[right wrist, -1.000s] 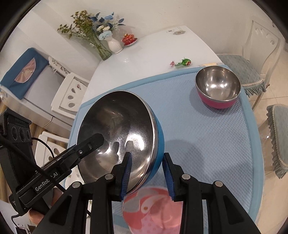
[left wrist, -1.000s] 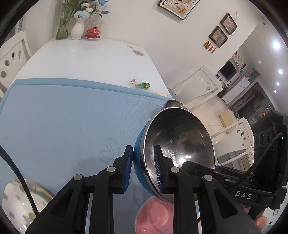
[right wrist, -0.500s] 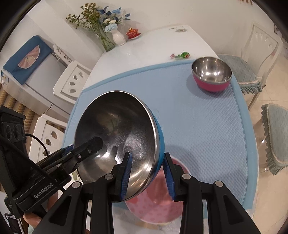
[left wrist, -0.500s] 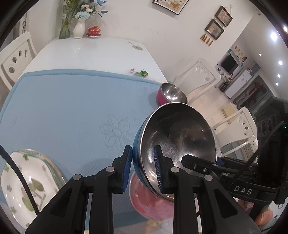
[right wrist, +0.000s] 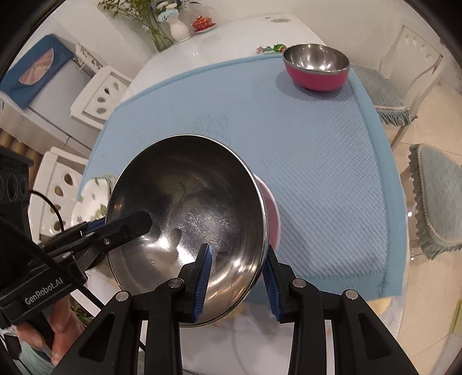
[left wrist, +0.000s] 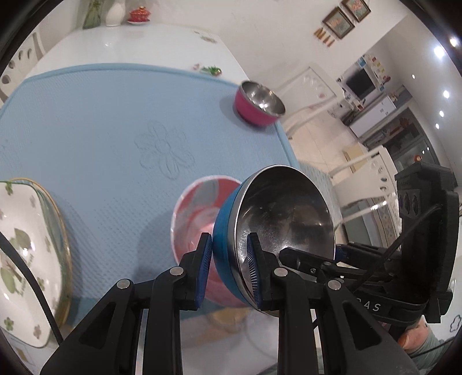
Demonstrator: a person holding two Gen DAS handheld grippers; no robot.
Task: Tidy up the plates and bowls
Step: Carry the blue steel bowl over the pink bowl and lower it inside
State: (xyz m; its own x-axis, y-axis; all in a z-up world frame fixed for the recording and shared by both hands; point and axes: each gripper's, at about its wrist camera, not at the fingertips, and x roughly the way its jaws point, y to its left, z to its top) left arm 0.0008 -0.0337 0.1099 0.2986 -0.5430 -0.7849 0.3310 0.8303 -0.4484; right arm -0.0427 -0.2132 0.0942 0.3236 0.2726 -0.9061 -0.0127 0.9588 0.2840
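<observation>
A large steel bowl with a blue outside (left wrist: 277, 219) (right wrist: 187, 219) hangs tilted in the air between both grippers. My left gripper (left wrist: 229, 262) is shut on its rim, one finger inside and one outside. My right gripper (right wrist: 236, 277) is shut on the opposite rim in the same way. Below the bowl a pink patterned plate (left wrist: 196, 207) (right wrist: 273, 222) lies on the blue mat, partly hidden. A smaller steel bowl with a pink outside (left wrist: 258, 105) (right wrist: 316, 67) stands upright at the mat's far right corner. A white plate with green leaves (left wrist: 26, 253) (right wrist: 92, 199) lies at the near left.
The blue mat (left wrist: 115, 121) (right wrist: 317, 150) covers the near half of a white table (left wrist: 138, 43). A vase, flowers and a red lidded cup (right wrist: 203, 23) stand at the far end. A small green trinket (right wrist: 273, 47) lies beyond the mat. White chairs surround the table.
Both grippers have lifted the blue steel bowl up and back toward the near edge. The pink plate beneath it and the pink bowl beyond it have come into fuller view.
</observation>
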